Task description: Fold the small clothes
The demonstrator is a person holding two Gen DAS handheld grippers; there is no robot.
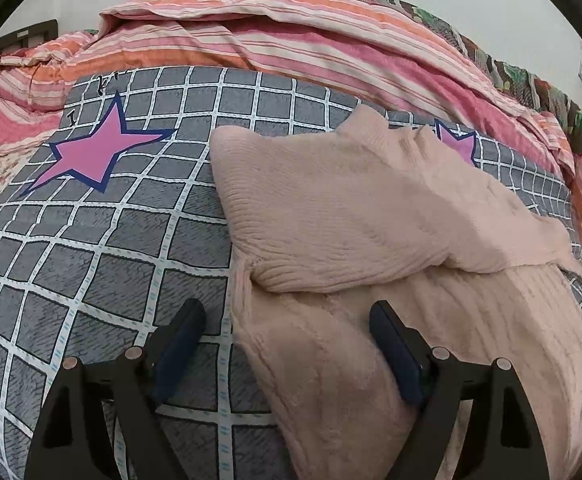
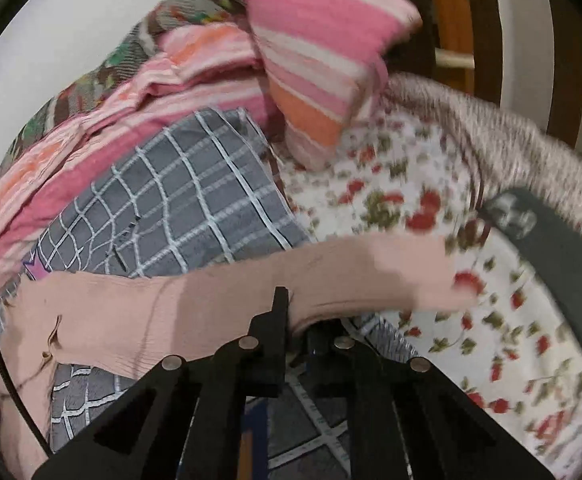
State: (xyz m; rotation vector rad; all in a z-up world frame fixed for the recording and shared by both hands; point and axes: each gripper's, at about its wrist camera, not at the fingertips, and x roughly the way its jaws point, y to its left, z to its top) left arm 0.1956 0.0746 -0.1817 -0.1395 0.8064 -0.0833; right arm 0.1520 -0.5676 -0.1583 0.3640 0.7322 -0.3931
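Note:
A pale pink knitted sweater (image 1: 363,216) lies on the grey checked bedspread (image 1: 91,248), one part folded over its body. My left gripper (image 1: 287,320) is open, its fingers astride the sweater's left edge, just above it. In the right wrist view my right gripper (image 2: 297,316) is shut on a sleeve of the sweater (image 2: 219,292), which stretches across the view, lifted over the bedspread (image 2: 179,208). The right view is blurred.
A pink and orange striped quilt (image 1: 291,40) is heaped along the far side of the bed. A striped pillow (image 2: 323,60), a floral sheet (image 2: 431,240), a grey fuzzy blanket (image 2: 511,140) and a dark flat object (image 2: 563,264) lie to the right. A wooden headboard (image 2: 459,20) stands behind.

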